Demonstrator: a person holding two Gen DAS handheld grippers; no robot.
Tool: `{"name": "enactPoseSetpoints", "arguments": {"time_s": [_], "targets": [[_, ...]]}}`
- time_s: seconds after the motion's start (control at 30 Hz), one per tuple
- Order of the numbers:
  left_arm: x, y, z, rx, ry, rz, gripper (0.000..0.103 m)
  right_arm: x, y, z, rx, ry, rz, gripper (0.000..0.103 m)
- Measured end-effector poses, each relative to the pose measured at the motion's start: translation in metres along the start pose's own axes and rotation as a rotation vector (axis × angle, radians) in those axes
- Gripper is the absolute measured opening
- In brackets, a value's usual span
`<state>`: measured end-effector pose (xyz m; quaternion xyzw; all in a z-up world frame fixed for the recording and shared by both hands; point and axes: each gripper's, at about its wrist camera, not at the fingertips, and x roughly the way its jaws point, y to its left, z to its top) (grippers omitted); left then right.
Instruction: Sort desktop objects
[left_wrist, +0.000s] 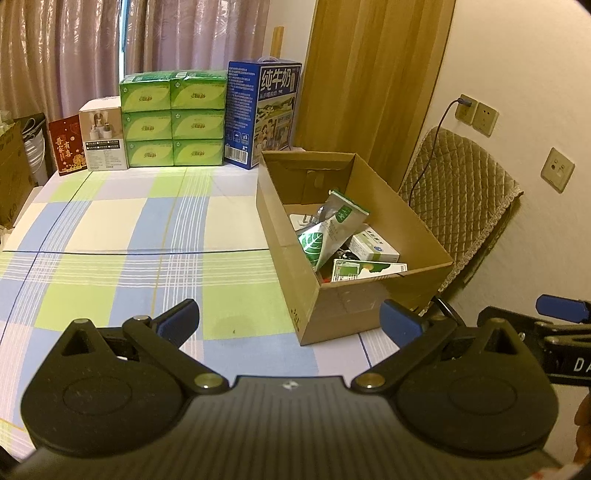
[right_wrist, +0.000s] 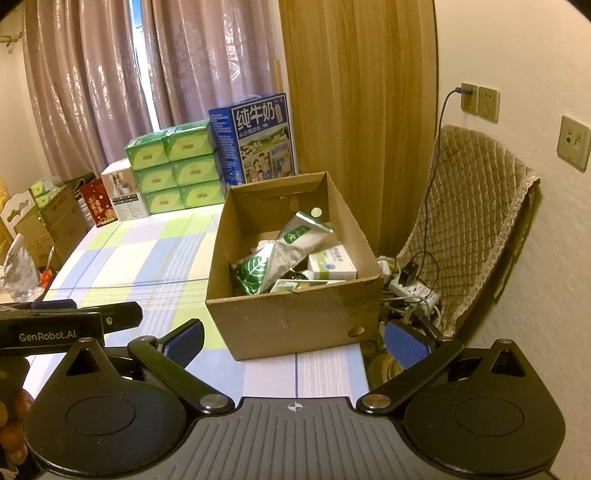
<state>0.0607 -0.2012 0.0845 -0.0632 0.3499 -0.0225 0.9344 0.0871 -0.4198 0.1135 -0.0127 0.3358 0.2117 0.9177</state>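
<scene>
An open cardboard box (left_wrist: 343, 306) stands at the right edge of the checked tablecloth (left_wrist: 129, 236); it also shows in the right wrist view (right_wrist: 291, 317). Inside lie a silver-green pouch (left_wrist: 328, 229), a small white medicine box (left_wrist: 375, 249) and a flat green-white packet (left_wrist: 364, 269); the pouch (right_wrist: 280, 251) shows in the right wrist view too. My left gripper (left_wrist: 290, 321) is open and empty, held in front of the box's near corner. My right gripper (right_wrist: 295, 341) is open and empty, in front of the box's near wall.
Stacked green tissue packs (left_wrist: 173, 118), a blue milk carton (left_wrist: 262, 114), a white box (left_wrist: 103, 134) and a red card (left_wrist: 68, 144) line the table's far edge. A quilted chair (right_wrist: 476, 221), power strip (right_wrist: 413, 288) and cable stand right of the table. Cardboard boxes (right_wrist: 51, 225) stand left.
</scene>
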Motion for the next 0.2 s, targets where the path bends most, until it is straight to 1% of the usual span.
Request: {"name": "enactPoseSetpoints", "arguments": {"time_s": [0.13, 0.2], "targets": [[-0.0023, -0.0005, -0.0019, 0.011, -0.022, 0.010, 0.102, 0.0002, -0.0003, -0.0006, 0.002, 0.003, -0.003, 0.101], [-0.0022, -0.0007, -0.0021, 0.018, -0.021, 0.016, 0.102, 0.0001, -0.0003, -0.0013, 0.002, 0.004, -0.004, 0.101]]}}
